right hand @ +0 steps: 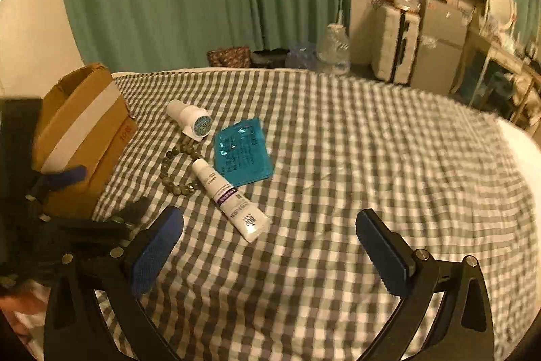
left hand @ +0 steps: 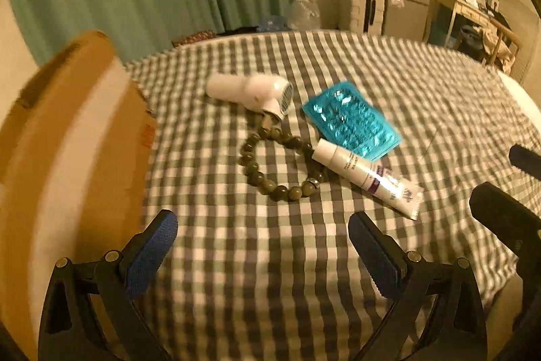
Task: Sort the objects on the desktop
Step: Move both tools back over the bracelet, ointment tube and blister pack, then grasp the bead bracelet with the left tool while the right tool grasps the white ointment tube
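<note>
On the checked bedspread [left hand: 270, 259] the tube [left hand: 367, 178] overlaps the bead bracelet [left hand: 267, 178] at twelve o'clock of both empty, wide-spread grippers [left hand: 262, 254] [right hand: 268, 251] — box [right hand: 81, 137] at ten — so lifting the tube may drag the beads.

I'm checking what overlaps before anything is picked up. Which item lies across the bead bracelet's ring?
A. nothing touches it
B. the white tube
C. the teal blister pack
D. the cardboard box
B: the white tube has its cap end lying over the bracelet, while the blister pack sits beyond it.
</note>
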`<state>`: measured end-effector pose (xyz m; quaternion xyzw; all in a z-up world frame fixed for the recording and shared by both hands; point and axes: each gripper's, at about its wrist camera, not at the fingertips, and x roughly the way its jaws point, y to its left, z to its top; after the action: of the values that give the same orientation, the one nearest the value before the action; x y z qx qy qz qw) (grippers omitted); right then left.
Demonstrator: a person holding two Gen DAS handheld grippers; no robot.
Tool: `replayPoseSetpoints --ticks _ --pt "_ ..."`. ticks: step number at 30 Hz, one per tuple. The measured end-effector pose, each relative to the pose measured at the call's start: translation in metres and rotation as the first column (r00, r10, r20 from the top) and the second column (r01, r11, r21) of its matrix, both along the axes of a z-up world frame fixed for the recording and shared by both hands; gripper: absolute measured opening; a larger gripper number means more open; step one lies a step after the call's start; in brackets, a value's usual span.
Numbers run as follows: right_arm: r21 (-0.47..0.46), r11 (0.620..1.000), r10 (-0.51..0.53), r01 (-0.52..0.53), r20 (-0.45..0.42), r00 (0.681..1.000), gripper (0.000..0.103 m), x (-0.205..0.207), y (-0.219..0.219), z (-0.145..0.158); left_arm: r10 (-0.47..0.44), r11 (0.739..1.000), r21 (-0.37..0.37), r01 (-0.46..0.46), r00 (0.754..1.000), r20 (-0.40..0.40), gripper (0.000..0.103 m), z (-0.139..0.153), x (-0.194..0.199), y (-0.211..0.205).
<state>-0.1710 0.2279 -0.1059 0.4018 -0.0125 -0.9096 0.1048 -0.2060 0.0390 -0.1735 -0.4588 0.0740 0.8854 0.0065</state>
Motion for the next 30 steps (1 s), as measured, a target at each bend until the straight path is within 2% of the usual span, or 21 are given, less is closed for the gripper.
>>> replayPoseSetpoints --ticks 9,14,20,25,30 --pt "0.123 0.989 0.079 -0.083 0.041 0.996 0.101 -0.034 -0.017 -0.03 -0.089 0.996 0.004 0.089 0.995 0.052 0.103 -0.039 -0.052 0.014" --pt "0.111 0.988 0.092 -0.103 0.099 0.991 0.09 -0.047 -0.014 -0.044 -0.062 0.994 0.09 0.058 0.997 0.038 0.103 -0.048 -0.061 0.001" --pt "0.132 0.98 0.134 -0.152 0.134 0.982 0.085 -0.059 -0.026 -0.055 -0.066 0.996 0.056 0.064 0.997 0.03 0.102 -0.049 -0.066 -0.006" --pt "0.113 0.98 0.147 -0.165 0.152 0.977 0.082 -0.07 -0.034 -0.061 -0.049 0.992 0.115 0.043 0.998 0.044 0.091 -0.043 -0.073 -0.029" --pt "0.127 0.978 0.145 -0.165 0.149 0.978 0.081 -0.072 -0.039 -0.065 -0.069 0.992 0.105 0.066 0.997 0.029 0.06 -0.037 -0.069 -0.035"
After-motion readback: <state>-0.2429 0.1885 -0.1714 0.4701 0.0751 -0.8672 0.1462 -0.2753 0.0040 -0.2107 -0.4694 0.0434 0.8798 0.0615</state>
